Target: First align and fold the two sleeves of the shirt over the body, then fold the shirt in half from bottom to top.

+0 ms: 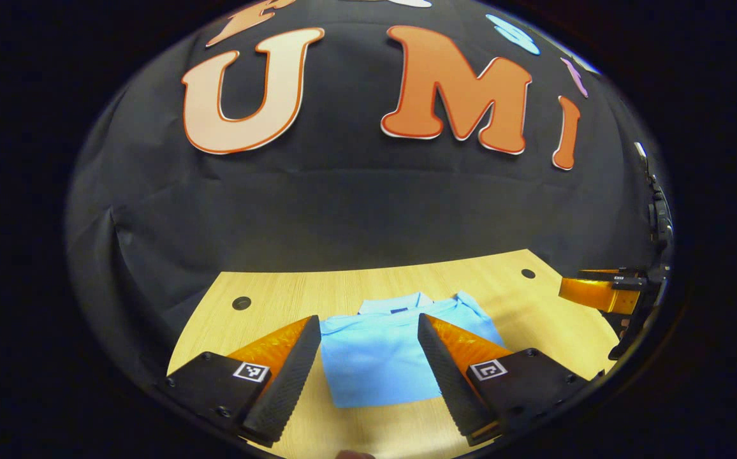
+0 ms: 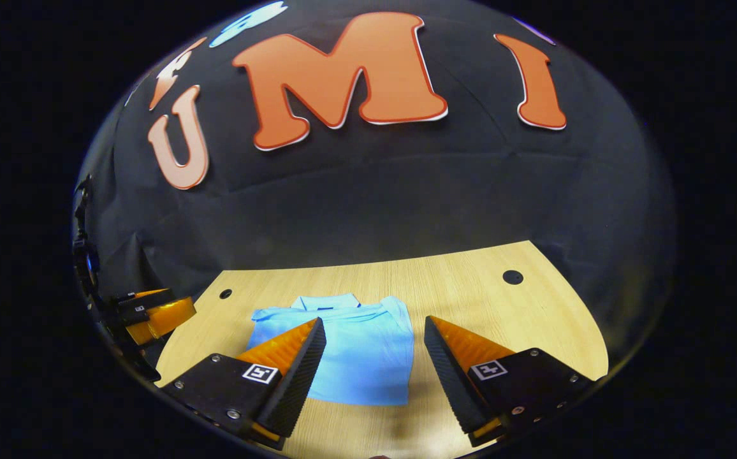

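A light blue shirt (image 1: 378,357) lies folded into a compact rectangle on the wooden table (image 1: 534,306), collar toward the far wall. My left gripper (image 1: 370,370) hovers open above its near edge, nothing between the fingers. In the right gripper view the same shirt (image 2: 359,354) lies slightly left of centre, and my right gripper (image 2: 375,373) is open above its near right part, holding nothing. The right gripper (image 1: 604,293) also appears at the right edge of the left gripper view, and the left gripper (image 2: 152,315) at the left edge of the right gripper view.
The table has round cable holes at its far left (image 1: 241,303) and far right (image 1: 528,273). Bare wood (image 2: 509,319) stretches on both sides of the shirt. The black cloth wall stands right behind the table's far edge.
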Action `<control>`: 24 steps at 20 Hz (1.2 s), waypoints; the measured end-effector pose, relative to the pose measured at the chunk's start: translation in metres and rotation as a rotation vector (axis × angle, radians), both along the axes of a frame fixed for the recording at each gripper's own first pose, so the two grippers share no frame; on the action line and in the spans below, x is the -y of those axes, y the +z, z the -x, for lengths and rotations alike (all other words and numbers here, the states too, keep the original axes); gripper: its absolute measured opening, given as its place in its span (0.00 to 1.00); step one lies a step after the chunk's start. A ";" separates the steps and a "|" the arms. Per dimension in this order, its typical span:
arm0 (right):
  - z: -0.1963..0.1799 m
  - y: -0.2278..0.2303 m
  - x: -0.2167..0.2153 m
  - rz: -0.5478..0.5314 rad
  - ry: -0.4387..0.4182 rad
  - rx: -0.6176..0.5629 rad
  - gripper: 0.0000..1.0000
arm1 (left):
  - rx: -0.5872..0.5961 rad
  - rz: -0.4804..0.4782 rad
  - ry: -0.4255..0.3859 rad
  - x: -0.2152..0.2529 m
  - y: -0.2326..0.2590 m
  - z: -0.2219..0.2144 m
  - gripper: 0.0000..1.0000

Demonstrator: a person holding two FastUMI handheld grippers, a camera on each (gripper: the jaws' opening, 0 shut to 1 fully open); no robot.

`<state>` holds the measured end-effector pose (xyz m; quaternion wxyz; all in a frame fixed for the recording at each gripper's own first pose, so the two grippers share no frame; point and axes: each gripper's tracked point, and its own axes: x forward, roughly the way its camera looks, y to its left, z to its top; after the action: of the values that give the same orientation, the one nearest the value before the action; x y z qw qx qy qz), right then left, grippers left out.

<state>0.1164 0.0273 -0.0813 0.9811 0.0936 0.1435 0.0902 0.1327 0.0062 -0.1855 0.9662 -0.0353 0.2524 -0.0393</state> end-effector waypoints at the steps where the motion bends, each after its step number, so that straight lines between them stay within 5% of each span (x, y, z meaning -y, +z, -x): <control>1: 0.013 0.006 -0.001 0.005 0.007 0.020 0.94 | 0.015 -0.006 -0.003 0.005 0.006 0.014 0.98; 12: 0.137 0.030 0.001 0.063 0.099 0.162 0.94 | 0.192 0.056 0.073 0.030 0.099 0.142 0.98; 19: 0.186 0.041 0.000 0.112 0.165 0.239 0.94 | 0.295 0.037 0.152 0.026 0.134 0.206 0.97; 24: 0.197 0.042 0.008 0.139 0.151 0.246 0.95 | 0.296 0.016 0.125 0.034 0.139 0.218 0.97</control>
<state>-0.0811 0.0194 -0.0390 0.9858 0.0026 0.0349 0.1644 -0.0853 -0.0279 -0.0463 0.9931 -0.0525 0.1043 0.0141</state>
